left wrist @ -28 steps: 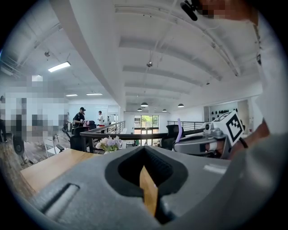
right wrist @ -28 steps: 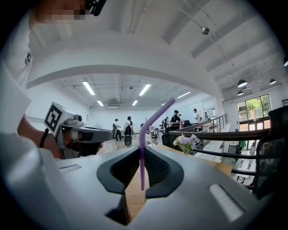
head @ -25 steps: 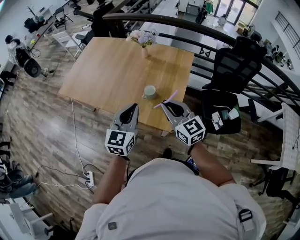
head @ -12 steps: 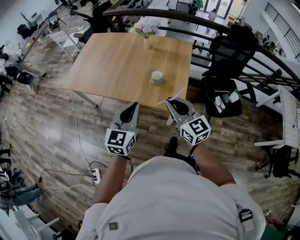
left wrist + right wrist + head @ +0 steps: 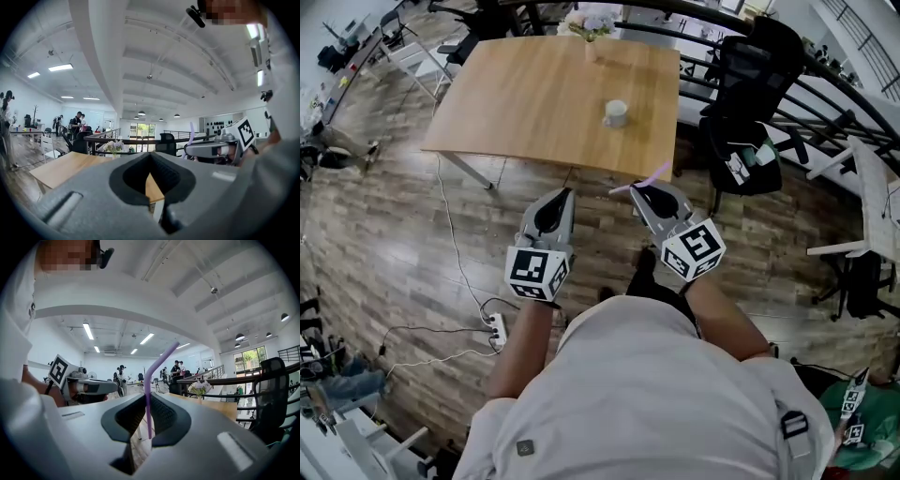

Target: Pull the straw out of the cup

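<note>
A pale cup [image 5: 616, 112] stands on the wooden table [image 5: 516, 103], far ahead of both grippers. My right gripper [image 5: 639, 190] is shut on a purple bendy straw [image 5: 642, 180], and its jaws are still closing on it. In the right gripper view the straw [image 5: 149, 394] stands upright between the dark pads, its bent top leaning right. My left gripper [image 5: 564, 194] is held beside it, over the wood floor, shut with nothing in it. The left gripper view shows only the table through its jaws, with the right gripper [image 5: 187, 149] and straw [image 5: 191, 133] at the right.
A vase of flowers [image 5: 591, 23] stands at the table's far edge. A black office chair [image 5: 750, 75] and a dark railing [image 5: 825, 94] are at the right. A power strip [image 5: 497, 328] with cables lies on the floor at the left. People stand far off at desks.
Table and cup have slid farther up and away in the head view. Both grippers, the right one with the straw, now hang over the floor, back from the table's near edge.
</note>
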Demonstrator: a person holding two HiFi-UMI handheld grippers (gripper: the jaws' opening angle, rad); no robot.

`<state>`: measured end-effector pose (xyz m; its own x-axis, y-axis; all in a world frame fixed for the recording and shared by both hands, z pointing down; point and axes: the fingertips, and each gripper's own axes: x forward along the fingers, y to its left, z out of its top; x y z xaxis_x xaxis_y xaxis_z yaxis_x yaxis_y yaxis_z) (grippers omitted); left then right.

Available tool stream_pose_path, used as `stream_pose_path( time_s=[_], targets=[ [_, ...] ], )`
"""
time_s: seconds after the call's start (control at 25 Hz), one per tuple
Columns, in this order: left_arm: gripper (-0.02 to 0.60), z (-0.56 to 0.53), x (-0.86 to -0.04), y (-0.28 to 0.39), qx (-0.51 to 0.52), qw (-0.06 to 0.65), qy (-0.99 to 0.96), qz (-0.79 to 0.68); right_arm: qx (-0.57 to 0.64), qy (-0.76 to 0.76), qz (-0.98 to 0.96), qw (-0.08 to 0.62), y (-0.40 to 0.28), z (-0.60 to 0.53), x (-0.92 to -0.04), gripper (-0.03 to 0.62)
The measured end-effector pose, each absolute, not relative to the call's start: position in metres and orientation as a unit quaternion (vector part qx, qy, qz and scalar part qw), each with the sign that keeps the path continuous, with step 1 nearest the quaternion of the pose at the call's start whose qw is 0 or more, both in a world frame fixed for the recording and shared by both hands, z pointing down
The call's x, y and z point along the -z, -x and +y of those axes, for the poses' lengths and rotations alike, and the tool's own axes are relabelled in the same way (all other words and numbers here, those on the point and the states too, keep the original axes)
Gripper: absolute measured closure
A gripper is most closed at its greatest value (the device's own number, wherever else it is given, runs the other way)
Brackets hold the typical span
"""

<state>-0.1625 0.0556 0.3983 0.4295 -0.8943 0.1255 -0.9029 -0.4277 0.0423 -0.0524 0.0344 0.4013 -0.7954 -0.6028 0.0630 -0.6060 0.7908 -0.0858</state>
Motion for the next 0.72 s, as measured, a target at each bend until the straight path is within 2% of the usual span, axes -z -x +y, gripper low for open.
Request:
stream_pose_path(
  time_s=[0.72],
  targets=[
    [0.577, 0.081, -0.401, 0.172, -0.027, 0.055, -0.846, -0.529, -0.037, -0.31, -0.95, 0.014, 0.065, 0.073, -0.388, 0.554]
  ],
)
